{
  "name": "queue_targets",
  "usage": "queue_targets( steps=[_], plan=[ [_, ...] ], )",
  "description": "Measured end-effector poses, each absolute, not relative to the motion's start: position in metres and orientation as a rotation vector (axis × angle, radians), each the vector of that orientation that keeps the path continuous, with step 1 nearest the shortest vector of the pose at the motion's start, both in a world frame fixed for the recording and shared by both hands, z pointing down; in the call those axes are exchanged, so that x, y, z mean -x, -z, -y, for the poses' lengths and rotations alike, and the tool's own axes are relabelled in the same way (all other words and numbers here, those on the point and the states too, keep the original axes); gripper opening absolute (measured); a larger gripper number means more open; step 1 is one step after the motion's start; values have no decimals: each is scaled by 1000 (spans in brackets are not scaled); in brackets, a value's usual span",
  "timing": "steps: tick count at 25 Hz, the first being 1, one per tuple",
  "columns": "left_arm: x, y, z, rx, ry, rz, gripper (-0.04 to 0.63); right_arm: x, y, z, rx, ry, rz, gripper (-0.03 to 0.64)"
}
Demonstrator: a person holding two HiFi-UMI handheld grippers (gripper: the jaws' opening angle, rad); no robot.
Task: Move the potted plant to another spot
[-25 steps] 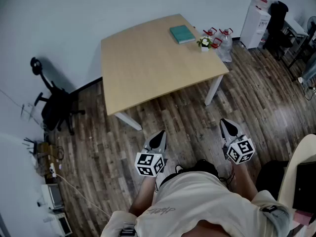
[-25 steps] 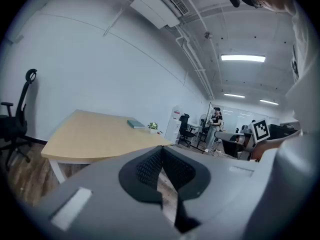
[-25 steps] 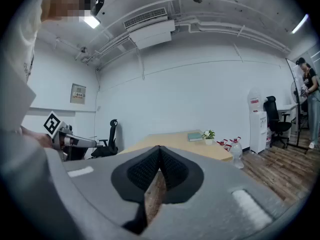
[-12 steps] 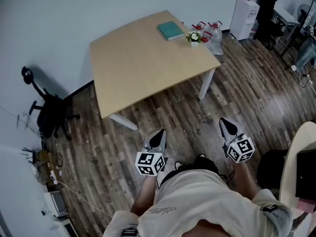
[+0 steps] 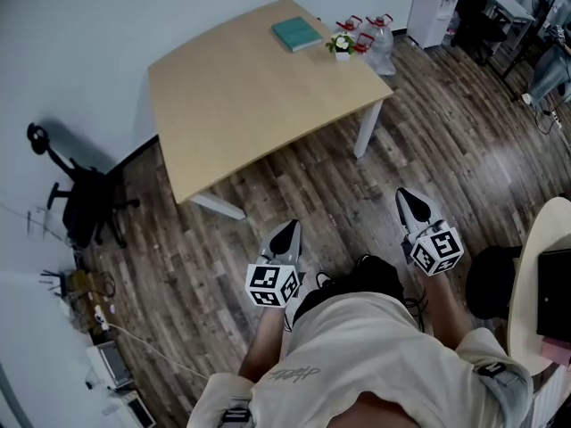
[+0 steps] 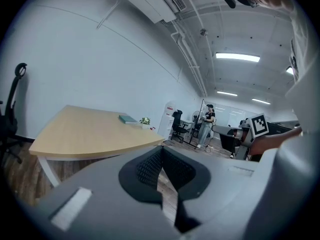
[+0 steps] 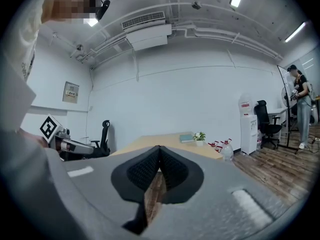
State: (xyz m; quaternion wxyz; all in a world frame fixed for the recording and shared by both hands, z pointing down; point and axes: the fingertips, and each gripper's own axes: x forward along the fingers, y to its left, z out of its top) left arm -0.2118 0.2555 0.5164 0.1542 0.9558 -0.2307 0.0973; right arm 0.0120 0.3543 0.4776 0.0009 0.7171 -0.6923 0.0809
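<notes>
A black office chair (image 5: 85, 199) is seen by the left wall. The pale wooden worktop (image 5: 241, 105), curved along its near edge, is bordered by open plank floor (image 5: 339, 203) on its near and right sides. A flat teal book (image 5: 297, 34) is laid towards the far right corner, and the potted plant (image 5: 341, 45) is set just beside it, well apart from both grippers. The left gripper (image 5: 289, 232) and right gripper (image 5: 409, 201) are held above the floor. The ribbed black fingers (image 6: 145, 166) of each are pressed together, with nothing held.
</notes>
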Motion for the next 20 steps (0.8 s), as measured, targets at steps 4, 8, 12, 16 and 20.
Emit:
queue_targets(
  steps=[4, 8, 12, 16, 20],
  plan=[
    [200, -524, -261, -2737, -318, 614, 18, -17, -488, -366, -2258, -287, 2144, 3],
    [177, -529, -265, -2740, -354, 580, 18, -34, -499, -375, -2266, -316, 2120, 3],
    [149, -528, -262, -2745, -405, 560, 19, -60, -509, -376, -2296, -372, 2108, 3],
    [117, -517, -251, -2742, -414, 558, 56, -94, -511, -361, -2303, -388, 2121, 3],
    [88, -505, -232, -2752, -419, 599, 120, -127, -509, -332, -2270, -352, 2168, 3]
  ],
)
